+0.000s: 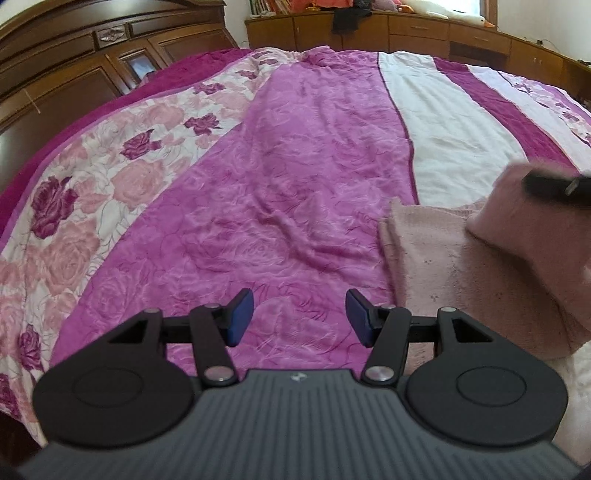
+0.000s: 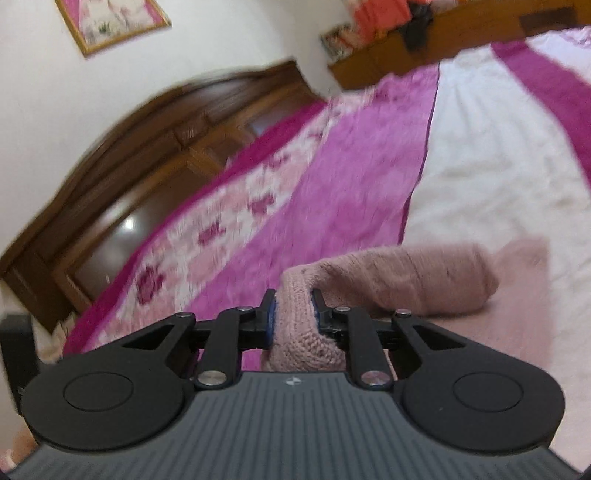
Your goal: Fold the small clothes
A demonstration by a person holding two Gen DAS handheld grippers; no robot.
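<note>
A small pink knitted garment [image 1: 454,266] lies on the bed at the right of the left wrist view. My left gripper [image 1: 299,317] hovers open over the magenta blanket, just left of the garment, with nothing between its fingers. In the right wrist view my right gripper [image 2: 293,314] is shut on a ribbed edge of the pink garment [image 2: 417,284], whose sleeve is lifted and bent over the rest. That raised part [image 1: 532,218] and a blurred dark piece of the right gripper's finger [image 1: 554,188] show at the right edge of the left view.
The bed is covered by a magenta blanket [image 1: 280,177], a rose-patterned quilt [image 1: 110,177] and a white strip [image 1: 447,122]. A dark wooden headboard [image 1: 74,62] runs along the left. Low wooden cabinets [image 1: 406,29] with toys and clothes stand beyond the far edge.
</note>
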